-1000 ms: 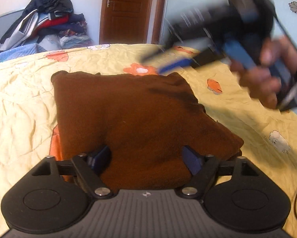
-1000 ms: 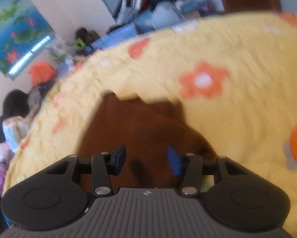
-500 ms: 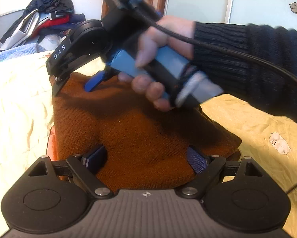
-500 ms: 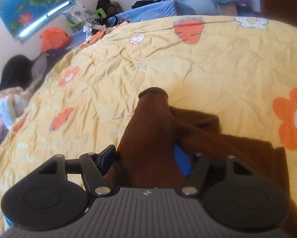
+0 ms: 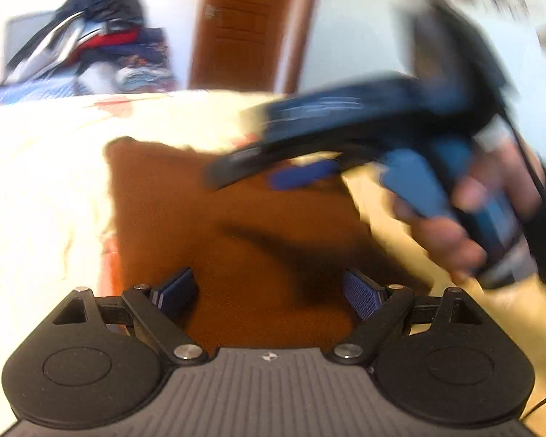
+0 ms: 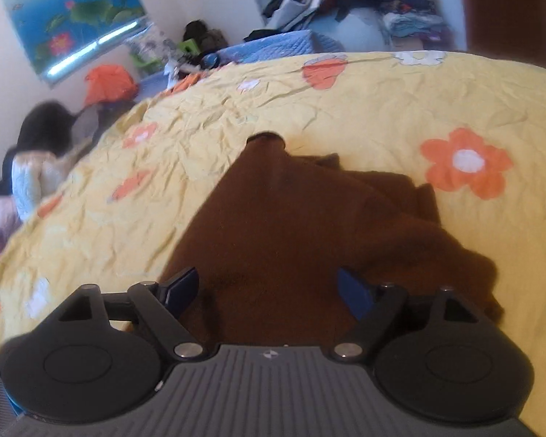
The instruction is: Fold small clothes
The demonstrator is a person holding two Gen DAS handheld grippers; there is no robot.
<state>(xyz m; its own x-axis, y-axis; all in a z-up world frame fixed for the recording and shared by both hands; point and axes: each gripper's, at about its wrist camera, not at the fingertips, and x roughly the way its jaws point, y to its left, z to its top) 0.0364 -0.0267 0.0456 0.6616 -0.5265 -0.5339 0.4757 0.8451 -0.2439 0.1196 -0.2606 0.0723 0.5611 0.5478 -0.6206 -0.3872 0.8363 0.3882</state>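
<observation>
A folded brown knit garment (image 5: 236, 225) lies on the yellow flowered bedsheet (image 5: 43, 189). My left gripper (image 5: 269, 291) is open just above its near edge, holding nothing. In the right wrist view the same garment (image 6: 291, 225) shows with a narrow sleeve end pointing away. My right gripper (image 6: 267, 287) is open over the garment's near part and empty. In the left wrist view the right gripper (image 5: 302, 176) is blurred, held in a hand above the garment's far right corner.
A pile of clothes (image 5: 90, 58) sits beyond the bed's far left, next to a brown door (image 5: 244, 32). In the right wrist view a cluttered area with an orange item (image 6: 109, 83) and a lotus poster (image 6: 69, 11) lies past the bed's left side.
My right gripper has let go of the brown sleeve it was shut on, opened, and swung back to the right over the garment. The left gripper has stayed open at the near edge.
</observation>
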